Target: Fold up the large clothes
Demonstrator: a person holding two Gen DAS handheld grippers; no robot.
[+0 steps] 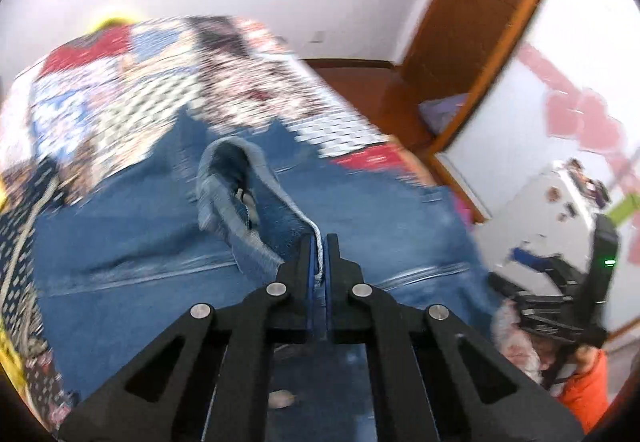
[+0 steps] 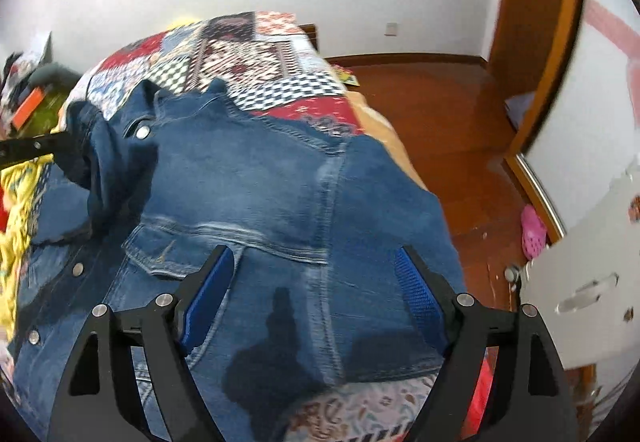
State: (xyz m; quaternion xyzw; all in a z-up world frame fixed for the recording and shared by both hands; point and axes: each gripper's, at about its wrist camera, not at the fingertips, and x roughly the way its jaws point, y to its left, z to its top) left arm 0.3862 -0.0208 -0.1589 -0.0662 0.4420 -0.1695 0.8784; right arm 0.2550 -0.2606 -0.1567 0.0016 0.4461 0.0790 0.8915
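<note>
You've got the blue denim jacket (image 2: 248,178) spread over the patchwork quilt (image 2: 240,50) on the bed, filling the middle of both views, so this looks like the sleeve fold-in step. Your left gripper (image 1: 319,258) is clamped right down on a pale frayed edge of the sleeve cuff (image 1: 236,186), jaws nearly touching with just cloth between them, at lower centre of the left view. Your right gripper (image 2: 312,294) is wide open, hovering over the jacket body at the bottom of the right view with nothing in it. If I were you, I'd carry that cuff across in a low arc and lay it flat on the body, and use the open gripper to pin the shoulder seam so the jacket doesn't drag. Don't let go until the sleeve lies smooth. Heads up though: the left view is badly motion-blurred, so I can't tell how much fabric is actually in the pinch. In the right view, the left gripper is only a dark sliver at the left edge, and the jacket's near hem is cut off behind the gripper.
</note>
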